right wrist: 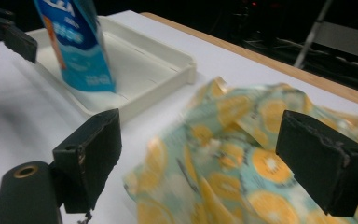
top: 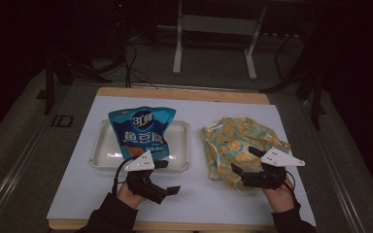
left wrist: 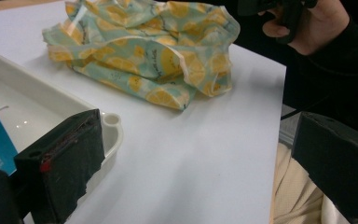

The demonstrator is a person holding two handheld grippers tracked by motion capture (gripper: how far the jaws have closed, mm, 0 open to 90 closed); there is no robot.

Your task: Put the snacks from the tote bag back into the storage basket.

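Note:
A blue snack bag (top: 142,132) lies in a white tray (top: 180,145) left of centre; it stands out tall in the right gripper view (right wrist: 79,42). A crumpled lemon-print cloth (top: 238,141) lies to the right on the white sheet. My left gripper (top: 167,177) is open beside the tray's near right corner (left wrist: 112,125), with nothing between its jaws (left wrist: 200,163). It faces the cloth (left wrist: 144,51). My right gripper (top: 245,161) is open at the cloth's near edge. Its jaws stand wide on either side of the fabric (right wrist: 223,158) without closing on it.
A white sheet (top: 77,184) covers the wooden table (top: 175,93). Bare sheet runs along the front edge between my two hands. Dark floor, cables and a metal stand (top: 177,48) lie beyond the far edge.

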